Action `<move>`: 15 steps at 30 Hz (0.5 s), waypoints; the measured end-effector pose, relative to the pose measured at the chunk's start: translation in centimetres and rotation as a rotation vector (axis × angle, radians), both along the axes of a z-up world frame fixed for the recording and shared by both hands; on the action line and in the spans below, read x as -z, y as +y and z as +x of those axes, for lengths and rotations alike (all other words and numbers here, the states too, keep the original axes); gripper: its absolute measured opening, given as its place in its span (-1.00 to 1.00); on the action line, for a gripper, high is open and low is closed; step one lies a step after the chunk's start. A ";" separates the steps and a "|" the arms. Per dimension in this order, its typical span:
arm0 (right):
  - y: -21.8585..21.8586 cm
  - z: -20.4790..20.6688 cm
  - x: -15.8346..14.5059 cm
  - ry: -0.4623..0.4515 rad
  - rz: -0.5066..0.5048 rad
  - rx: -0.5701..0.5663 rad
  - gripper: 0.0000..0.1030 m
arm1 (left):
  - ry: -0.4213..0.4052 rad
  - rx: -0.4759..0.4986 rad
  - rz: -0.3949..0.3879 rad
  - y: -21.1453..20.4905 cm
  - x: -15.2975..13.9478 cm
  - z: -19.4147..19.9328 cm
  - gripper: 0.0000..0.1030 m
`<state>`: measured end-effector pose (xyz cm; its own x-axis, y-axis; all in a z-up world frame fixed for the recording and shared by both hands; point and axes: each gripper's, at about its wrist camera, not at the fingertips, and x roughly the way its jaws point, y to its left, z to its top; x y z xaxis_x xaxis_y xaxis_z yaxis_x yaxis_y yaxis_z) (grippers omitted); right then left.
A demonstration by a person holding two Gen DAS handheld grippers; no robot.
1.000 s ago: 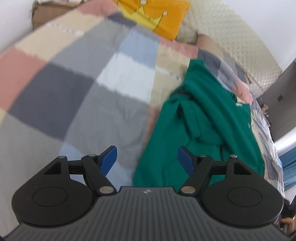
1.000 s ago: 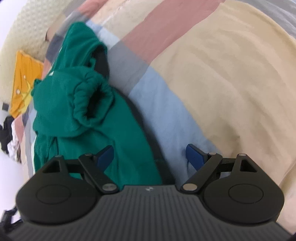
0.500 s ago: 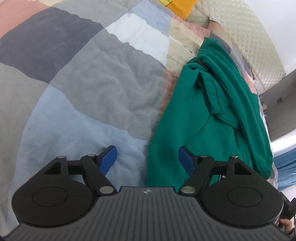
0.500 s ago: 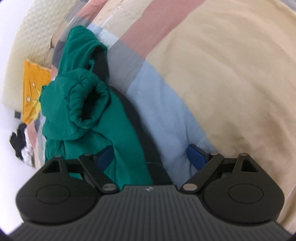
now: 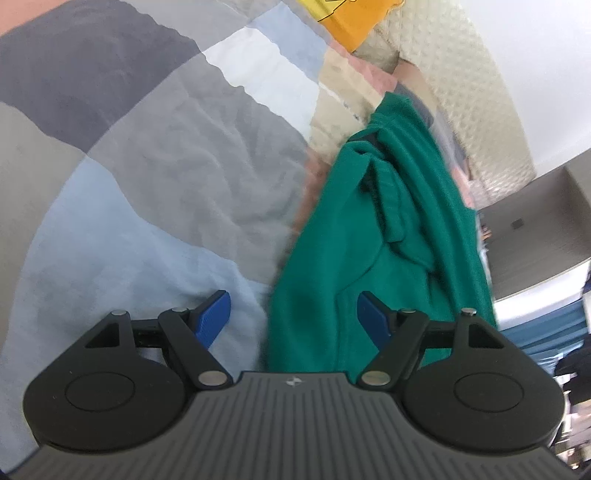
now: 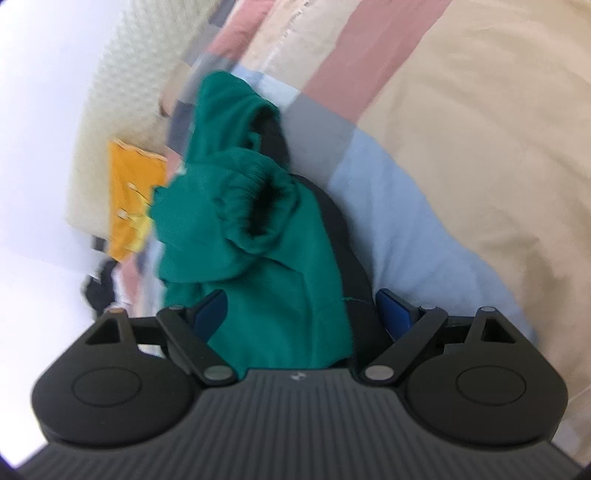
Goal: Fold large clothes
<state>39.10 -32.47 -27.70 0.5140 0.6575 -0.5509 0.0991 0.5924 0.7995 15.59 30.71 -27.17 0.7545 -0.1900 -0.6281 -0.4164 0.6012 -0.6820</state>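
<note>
Patchwork bedspread (image 5: 155, 192) carrying a bunched green sweatshirt (image 5: 373, 236).
Left gripper (image 5: 294, 314) and right gripper (image 6: 301, 308) both spread wide, gripping nothing; sweatshirt fabric extends from between each pair of fingers toward 12 o'clock.

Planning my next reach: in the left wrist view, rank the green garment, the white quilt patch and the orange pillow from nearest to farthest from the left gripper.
1. Green garment: its near edge lies between the open fingers of the left gripper.
2. White quilt patch: ahead, mid-bed, slightly left.
3. Orange pillow: farthest, at the head of the bed, top centre.
</note>
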 end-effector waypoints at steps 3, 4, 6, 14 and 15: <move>-0.7 -0.2 -0.2 -0.027 0.070 0.034 0.72 | -0.035 0.013 -0.040 -0.3 -0.2 -0.1 0.53; -0.9 -0.4 -0.3 -0.045 0.124 0.036 0.72 | -0.039 0.021 -0.048 -0.5 -0.2 -0.1 0.53; -0.8 -0.5 -0.6 -0.073 0.204 0.018 0.72 | -0.041 0.044 -0.050 -1.1 -0.3 0.1 0.53; -0.3 -0.4 0.0 -0.003 0.085 0.006 0.71 | -0.035 0.087 -0.031 -2.4 -0.3 1.0 0.53; -0.6 -0.5 0.2 0.013 0.078 0.018 0.71 | -0.033 0.088 -0.034 -2.5 -0.3 1.1 0.53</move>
